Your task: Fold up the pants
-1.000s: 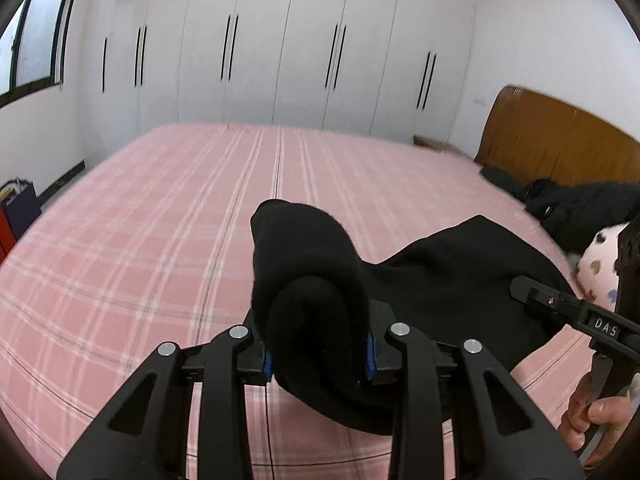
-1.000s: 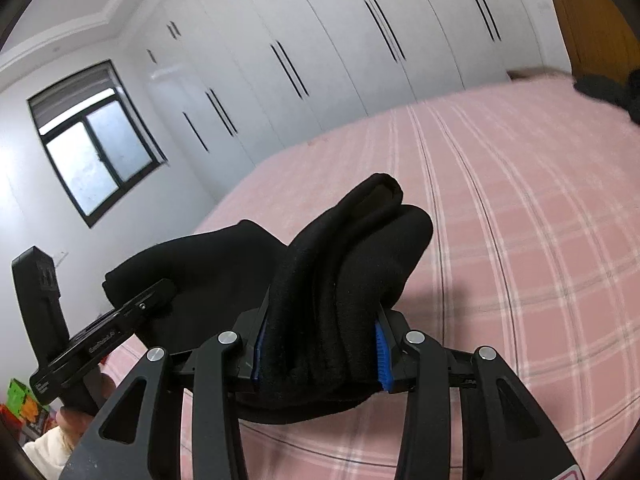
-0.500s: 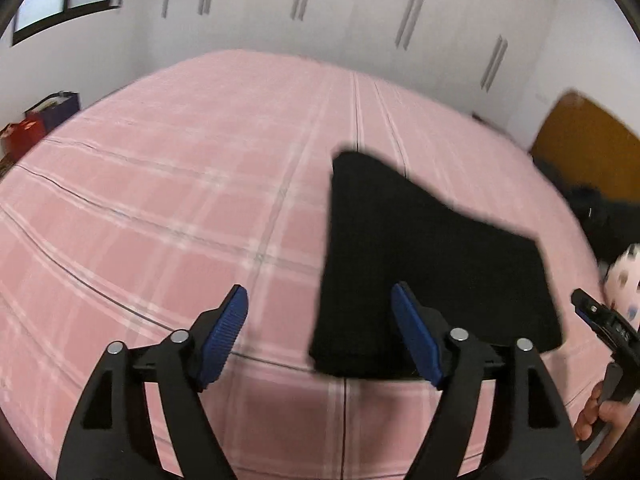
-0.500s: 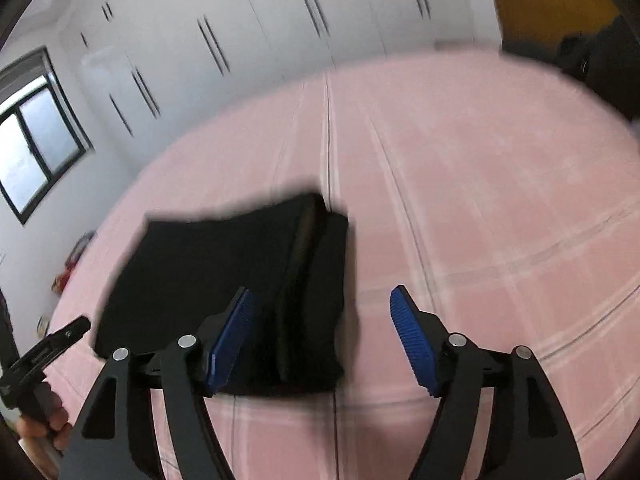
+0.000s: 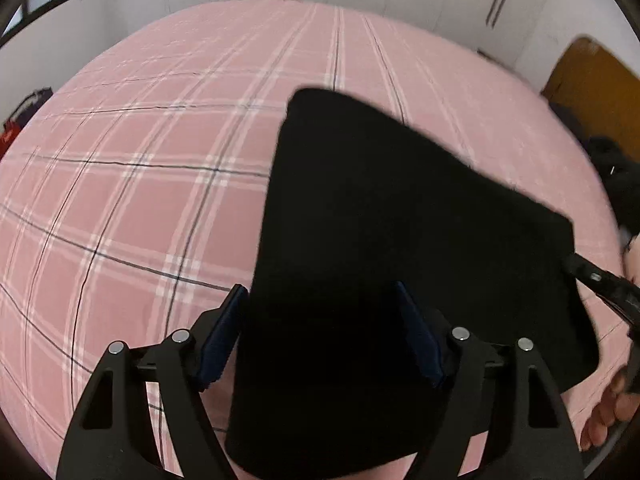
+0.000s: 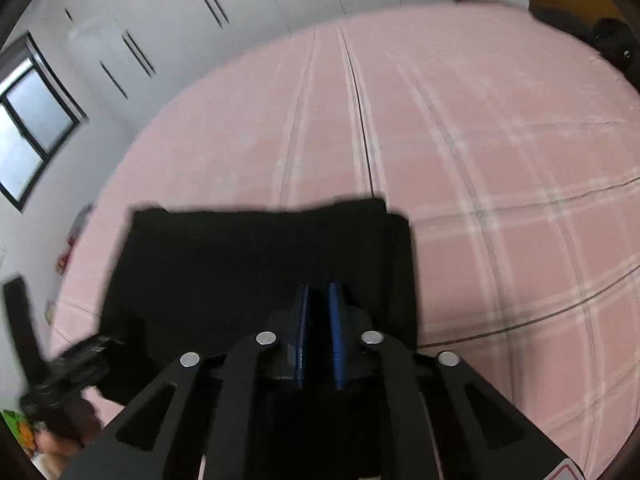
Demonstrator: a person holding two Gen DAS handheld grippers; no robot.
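The black pants [image 5: 400, 200] lie folded flat in a rough rectangle on the pink plaid bed [image 5: 140, 160]. My left gripper [image 5: 320, 290] hangs open just over their near edge; its blue pads [image 5: 224, 332] straddle the cloth without pressing it. In the right wrist view the pants [image 6: 240, 260] spread ahead and to the left. My right gripper [image 6: 319, 292] is above their right part with its jaws closing, the pads [image 6: 336, 332] almost together; I cannot make out any cloth pinched between them. Each view catches the other gripper at its edge: right [image 5: 600, 284], left [image 6: 76, 360].
White wardrobe doors [image 6: 240, 20] line the far wall. A wooden headboard [image 5: 592, 80] and dark clothing [image 5: 616, 168] are at the bed's right end. A window [image 6: 32, 136] is on the left, with bags [image 5: 24, 120] on the floor. A hand [image 5: 612, 404] holds the right gripper.
Both grippers let go of the bunched pants, which now lie flat on the bed. Both have tipped down and sunk closer to the cloth. The right jaws opened, then came nearly together.
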